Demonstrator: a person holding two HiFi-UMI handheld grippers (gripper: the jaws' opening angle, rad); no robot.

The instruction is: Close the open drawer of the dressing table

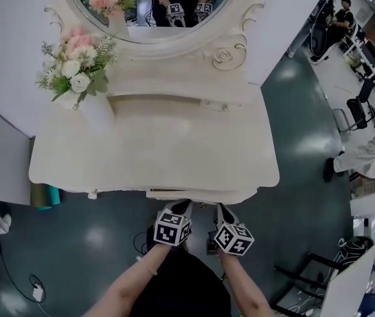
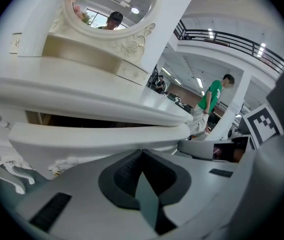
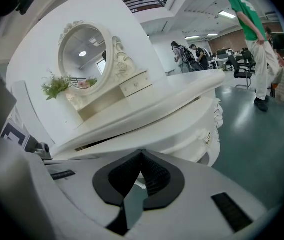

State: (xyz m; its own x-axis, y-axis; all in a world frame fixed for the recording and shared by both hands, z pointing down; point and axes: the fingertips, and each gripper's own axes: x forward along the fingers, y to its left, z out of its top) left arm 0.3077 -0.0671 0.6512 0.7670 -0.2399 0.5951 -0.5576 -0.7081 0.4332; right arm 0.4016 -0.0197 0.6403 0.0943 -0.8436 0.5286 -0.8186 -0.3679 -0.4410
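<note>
Drawer [image 1: 199,194] curves glossy before left claw [image 1: 182,205], right claw [image 1: 222,208].

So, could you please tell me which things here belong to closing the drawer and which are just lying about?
Job in hand: open drawer, dressing table, left gripper, right gripper.
Lying about: vase of flowers, mirror, small upper drawer.

left tool [image 1: 181,206]: jaws together | right tool [image 1: 222,209]: jaws together | side by side

Large open-plan office hall, glossy dark floor [image 1: 300,131], office chairs [image 3: 242,70], mezzanine railing [image 2: 232,38], ceiling strip lights [image 3: 227,15]
</note>
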